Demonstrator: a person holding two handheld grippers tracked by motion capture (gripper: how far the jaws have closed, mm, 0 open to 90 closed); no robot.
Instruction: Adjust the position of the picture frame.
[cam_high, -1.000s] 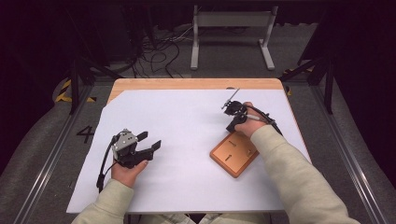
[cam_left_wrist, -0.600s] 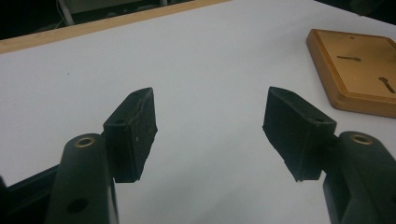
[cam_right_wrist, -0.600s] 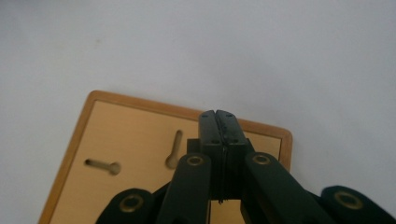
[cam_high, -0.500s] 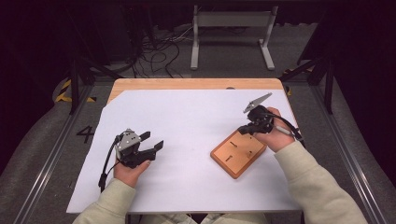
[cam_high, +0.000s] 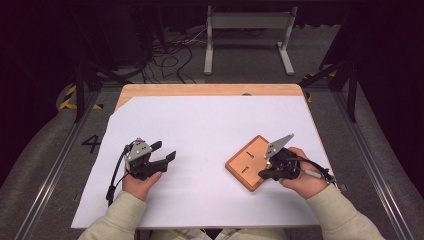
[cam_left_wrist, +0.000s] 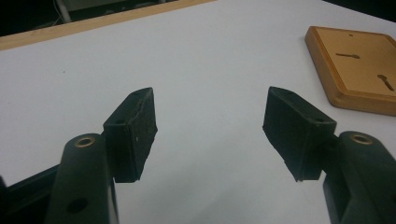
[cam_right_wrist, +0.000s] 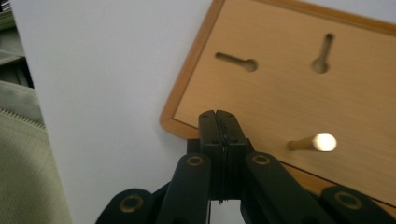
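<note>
The counter (cam_high: 210, 90) is covered by a white sheet (cam_high: 210, 135), with bare wood showing along its far edge. A wooden board (cam_high: 248, 161) lies flat on the sheet near the counter's right edge, closer to the near edge than the far one; it has two keyhole slots (cam_right_wrist: 236, 61) in its face and a small peg (cam_right_wrist: 312, 143) standing up from it. The right gripper (cam_high: 265, 173) hangs over the board's near-right edge, its fingers (cam_right_wrist: 226, 128) pressed together with nothing between them. The left gripper (cam_high: 165, 152) sits toward the counter's left edge, well apart from the board, its fingers (cam_left_wrist: 135, 133) spread wide and holding nothing above the sheet.
</note>
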